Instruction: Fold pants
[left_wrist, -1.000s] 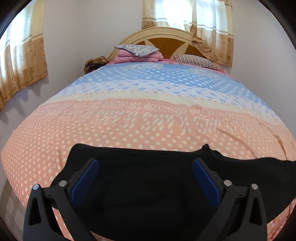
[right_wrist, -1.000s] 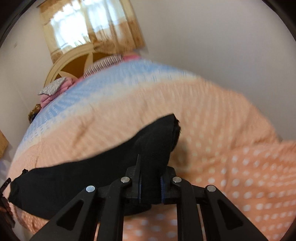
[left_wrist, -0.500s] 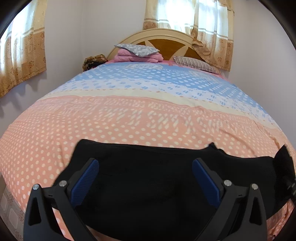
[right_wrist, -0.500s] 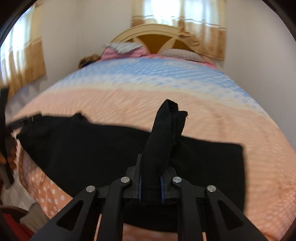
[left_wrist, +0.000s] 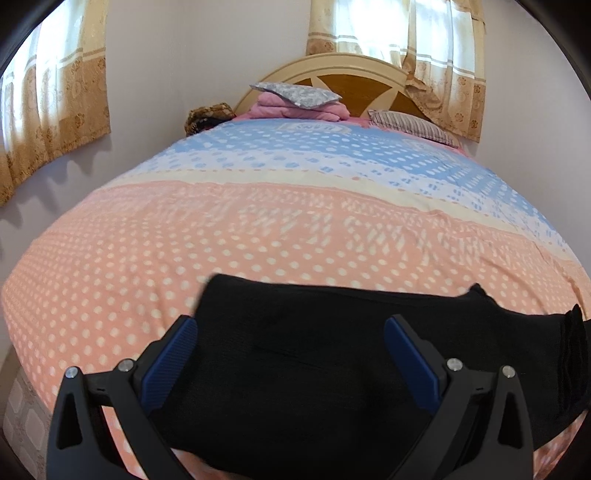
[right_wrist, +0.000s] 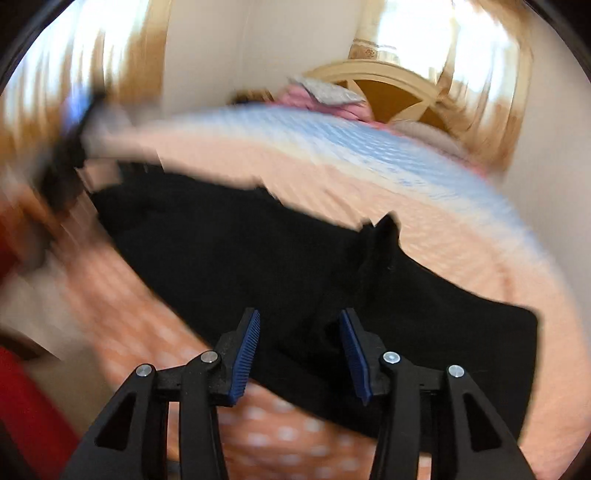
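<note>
The black pants (left_wrist: 314, 369) are lying spread flat along the near edge of the bed (left_wrist: 258, 240), on the peach, white-dotted part of the bedspread, with their long side running parallel to that edge. The left gripper (left_wrist: 291, 358) is hovering over them with its blue-padded fingers (left_wrist: 173, 354) standing wide apart and grasping nothing; the dark cloth is showing between and beneath them. In the right wrist view, which is blurred, the right gripper (right_wrist: 301, 350) is also standing with its jaws parted, its blue pads (right_wrist: 243, 358) clear of the fabric on either side, and a raised peak of cloth (right_wrist: 384, 236) is sticking up from the pants just beyond the fingertips. From that view the pants are stretching from the near right corner of the bed toward the left edge, where the left gripper is appearing only as a dark smear. At the right edge of the left wrist view a bunched fold of the pants (left_wrist: 572, 354) is standing up. Farther on, the bedspread is changing to a cream band and then to blue and white. At the far end of the bed a striped pillow (left_wrist: 413, 127) is lying beside a stack of pink blankets (left_wrist: 299, 109) topped by a grey patterned cushion (left_wrist: 295, 94), all against the arched wooden headboard (left_wrist: 354, 79). Curtains (left_wrist: 424, 55) are hanging behind it.
</note>
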